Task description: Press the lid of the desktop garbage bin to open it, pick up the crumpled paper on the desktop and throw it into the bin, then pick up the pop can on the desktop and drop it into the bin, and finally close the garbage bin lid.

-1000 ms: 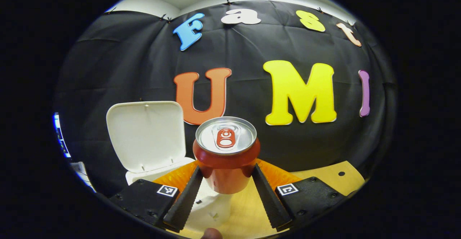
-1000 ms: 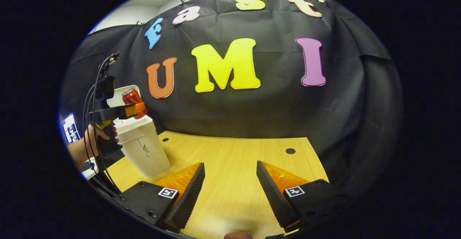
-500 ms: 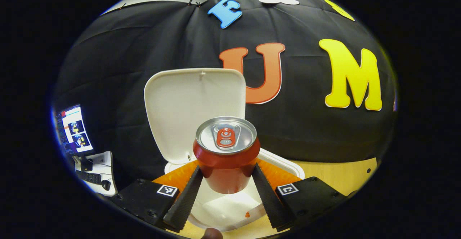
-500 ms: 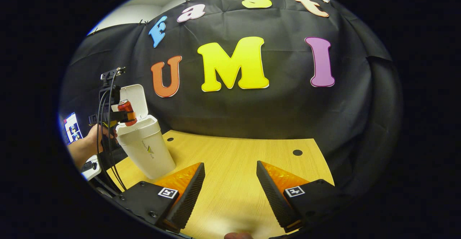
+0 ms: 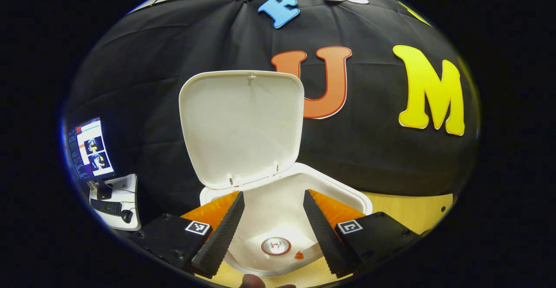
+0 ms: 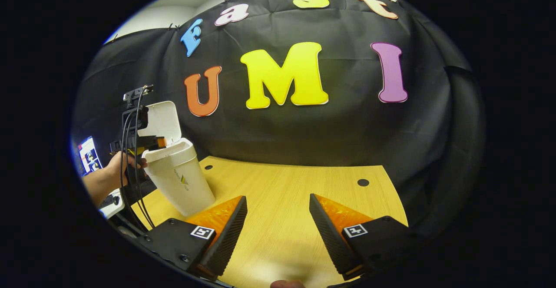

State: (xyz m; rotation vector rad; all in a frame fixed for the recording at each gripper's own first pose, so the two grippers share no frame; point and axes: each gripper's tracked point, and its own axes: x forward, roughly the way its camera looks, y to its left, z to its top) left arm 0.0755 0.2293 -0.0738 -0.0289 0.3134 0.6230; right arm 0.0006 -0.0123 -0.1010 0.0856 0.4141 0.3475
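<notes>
The wooden desktop (image 6: 295,192) spans the booth floor area in the right gripper view, with two dark round holes near its far edge.

The garbage bin (image 6: 180,179) stands on the desktop at its left side. It is white and tapers toward its base. In the left gripper view the bin rim (image 5: 347,194) lies directly beneath the camera, so the interior is visible from above.

The bin lid (image 5: 242,125) is raised and stands roughly upright behind the opening, hinged at the rear edge of the rim. The same lid (image 6: 164,120) appears tilted back in the right gripper view.

The left gripper (image 5: 273,225) hangs above the bin opening. Its jaws are spread apart and grip nothing. In the right gripper view this gripper (image 6: 147,142) sits at the bin rim, held by a hand (image 6: 119,166), with cables trailing down from it.

The right gripper (image 6: 278,227) is positioned over bare desktop, well apart from the bin. Its jaws are spread wide with nothing between them.

The pop can (image 5: 276,246) rests inside the bin at the bottom, upright, top end facing up. It lies below and between the left gripper's parted jaws, touching neither finger.

A monitor (image 5: 89,149) and a keyboard (image 5: 106,206) sit at the far left, outside the booth.
</notes>
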